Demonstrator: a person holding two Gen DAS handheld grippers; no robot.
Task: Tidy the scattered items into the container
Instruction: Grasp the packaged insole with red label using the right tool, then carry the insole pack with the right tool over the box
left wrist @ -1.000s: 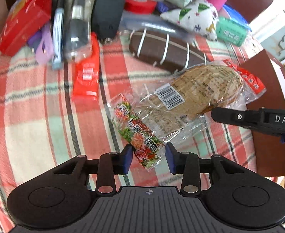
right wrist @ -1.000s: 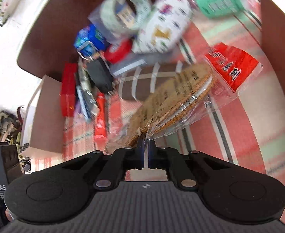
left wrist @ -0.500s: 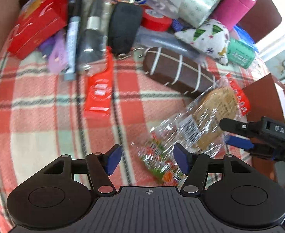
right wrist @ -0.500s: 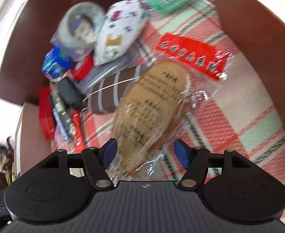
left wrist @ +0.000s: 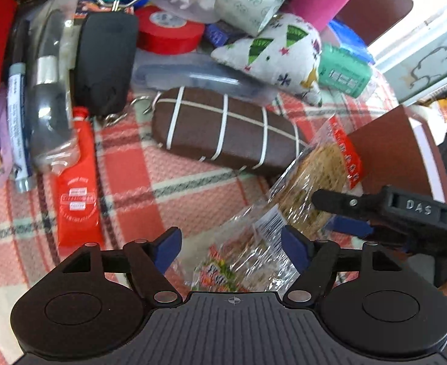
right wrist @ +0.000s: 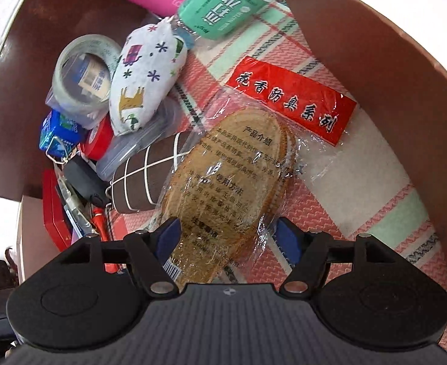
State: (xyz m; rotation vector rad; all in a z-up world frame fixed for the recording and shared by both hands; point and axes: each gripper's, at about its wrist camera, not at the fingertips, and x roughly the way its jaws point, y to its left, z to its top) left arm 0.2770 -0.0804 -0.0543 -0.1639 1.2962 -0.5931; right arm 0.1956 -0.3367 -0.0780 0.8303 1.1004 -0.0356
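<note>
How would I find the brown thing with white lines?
Look inside the brown box lined with a red checked cloth. Mid-floor lies a dark brown oblong case, beside the clear bag of straw insoles. Only it has thin white crossing stripes.

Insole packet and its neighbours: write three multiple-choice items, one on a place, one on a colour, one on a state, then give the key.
1. Where does the insole packet lie?
A. On the checked cloth inside the brown container
B. On top of the pink bottle
C. Outside the container on a white floor

2. What colour is the header strip of the packet?
A. Green
B. Red
C. Blue

3. How does the right gripper stand to the packet?
A. Clamped shut on the header strip
B. Jaws apart and opening, packet lying between them
C. Nowhere near the packet

Key:
1 A, the packet rests on the checked cloth within the brown wall.
2 B, the strip is red with black characters.
3 B, both blue pads stand clear of the packet's sides.
</note>
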